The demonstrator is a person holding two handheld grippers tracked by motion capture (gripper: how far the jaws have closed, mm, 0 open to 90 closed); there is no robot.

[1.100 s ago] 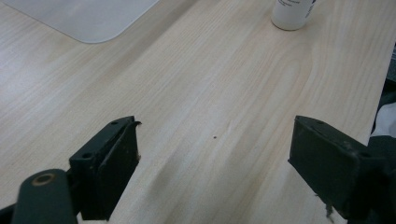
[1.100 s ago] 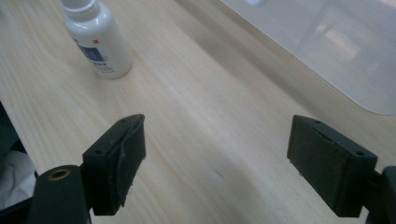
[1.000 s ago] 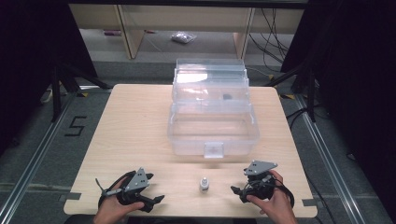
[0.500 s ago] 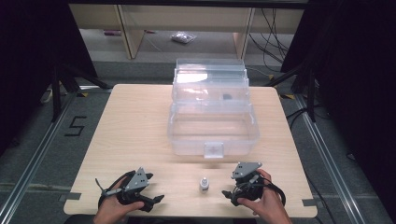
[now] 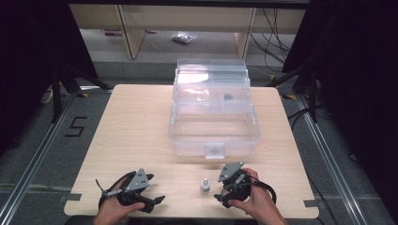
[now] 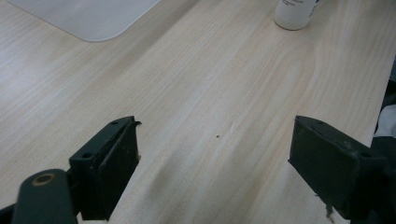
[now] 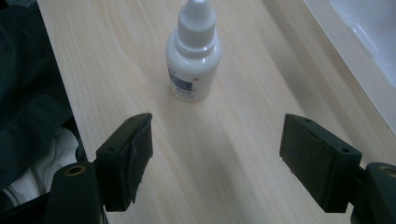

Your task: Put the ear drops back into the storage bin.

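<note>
A small white dropper bottle point(image 5: 205, 184) stands upright near the table's front edge, between my two grippers. In the right gripper view the bottle point(image 7: 192, 60) sits just ahead of my open right gripper point(image 7: 215, 126), slightly left of the gap's centre and untouched. From above, the right gripper point(image 5: 219, 190) points left at it. My left gripper point(image 5: 155, 199) rests at the front left, open point(image 6: 215, 135) over bare wood, with the bottle's base point(image 6: 295, 14) farther off.
A clear plastic box point(image 5: 213, 112) with its lid raised stands mid-table; a small dark item point(image 5: 227, 97) lies in its upper part. Its edge point(image 7: 355, 42) runs close to my right gripper. The wooden table point(image 5: 136, 126) has free room on the left.
My right gripper has moved left along the front edge, closing in on the bottle. The left gripper and the bottle have stayed put.
</note>
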